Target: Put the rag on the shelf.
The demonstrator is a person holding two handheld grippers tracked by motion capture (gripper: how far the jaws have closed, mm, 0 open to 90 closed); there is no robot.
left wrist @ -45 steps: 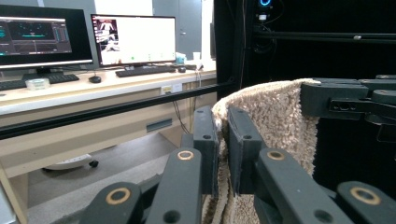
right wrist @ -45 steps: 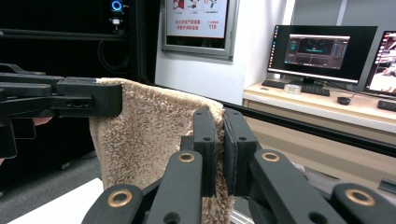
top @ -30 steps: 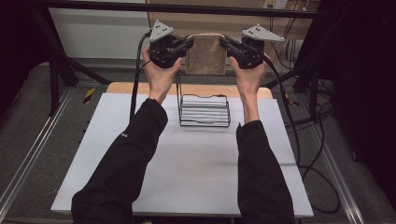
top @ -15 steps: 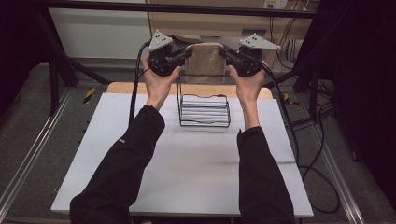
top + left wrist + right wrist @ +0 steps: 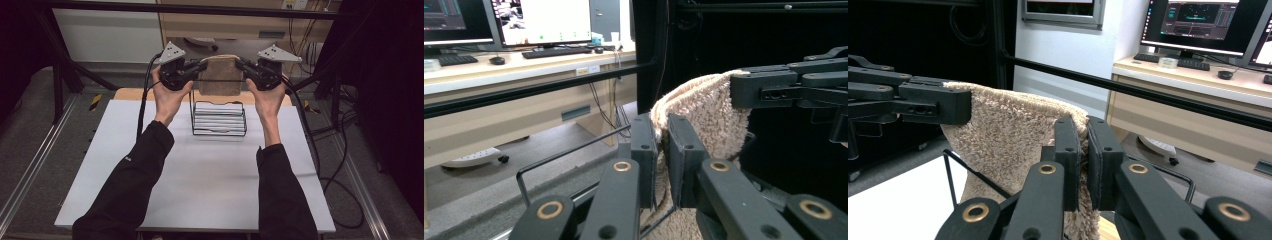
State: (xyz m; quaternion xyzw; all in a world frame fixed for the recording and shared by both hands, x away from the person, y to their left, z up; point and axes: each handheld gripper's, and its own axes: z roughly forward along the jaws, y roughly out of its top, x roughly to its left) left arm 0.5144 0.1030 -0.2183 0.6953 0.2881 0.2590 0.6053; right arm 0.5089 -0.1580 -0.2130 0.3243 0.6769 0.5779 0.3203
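Observation:
A beige folded towel [image 5: 220, 75] hangs stretched between my two grippers above a black wire rack [image 5: 219, 118] at the back of the white table. My left gripper [image 5: 202, 66] is shut on the towel's left top corner, my right gripper [image 5: 238, 64] on its right top corner. In the left gripper view the towel [image 5: 704, 115] is pinched between my own jaws [image 5: 662, 160], with the other gripper's black jaws clamping its far end. In the right gripper view the towel [image 5: 1013, 135] hangs over the rack's top wire [image 5: 973, 172], pinched at my gripper [image 5: 1083, 160].
The white table [image 5: 200, 185] has a wooden edge at the back. A black frame bar [image 5: 200, 7] crosses behind. Cables [image 5: 340, 190] trail off the table's right side. Desks with monitors [image 5: 1198, 20] stand beyond.
Both grippers have come down a little with the towel held between them, closer to the top of the wire rack.

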